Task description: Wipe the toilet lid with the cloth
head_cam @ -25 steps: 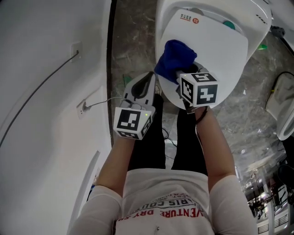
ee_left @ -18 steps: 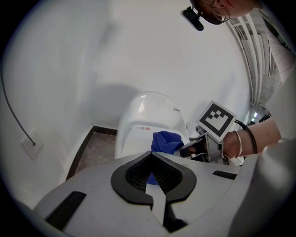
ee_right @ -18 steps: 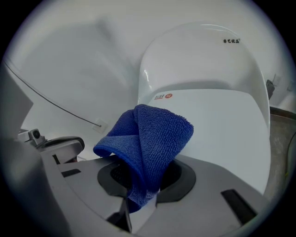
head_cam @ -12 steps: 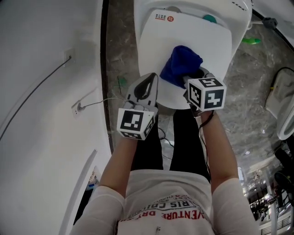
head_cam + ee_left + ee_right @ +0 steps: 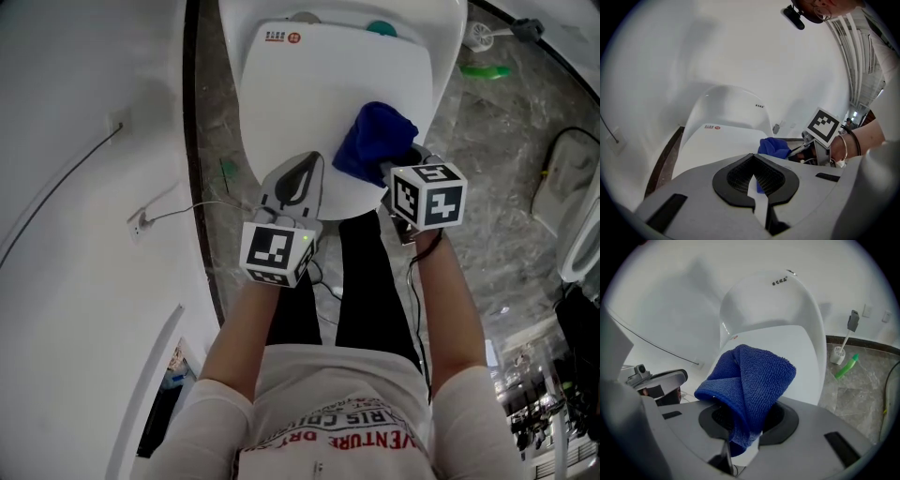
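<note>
The right gripper (image 5: pixel 743 441) is clamping its jaws on the blue cloth (image 5: pixel 750 376), pinching a lower fold of it between the two pads. The rest of the cloth is bulging up and forward out of the jaws in a loose, doubled-over bundle, so it is covering the jaw tips in the right gripper view. In the head view this bundle is lying over the right side of the closed white toilet lid (image 5: pixel 319 103), close to the lid's front edge, and the right gripper is sitting just behind it, on the person's side. From the left gripper view the underside of the cloth is looking as though it is meeting the lid surface, though the contact itself is too small to make out for certain.

The left gripper (image 5: pixel 759 192) is holding nothing: its jaws are drawn together, leaving only a thin slit through which a strip of white lid and a speck of blue are showing. It is hanging over the front left part of the lid, beside the cloth and apart from it.

A toilet brush in its holder (image 5: pixel 843 343) and a green bottle (image 5: pixel 846 366) are lying on the marbled floor (image 5: pixel 487 187) to the right of the toilet, near the wall
</note>
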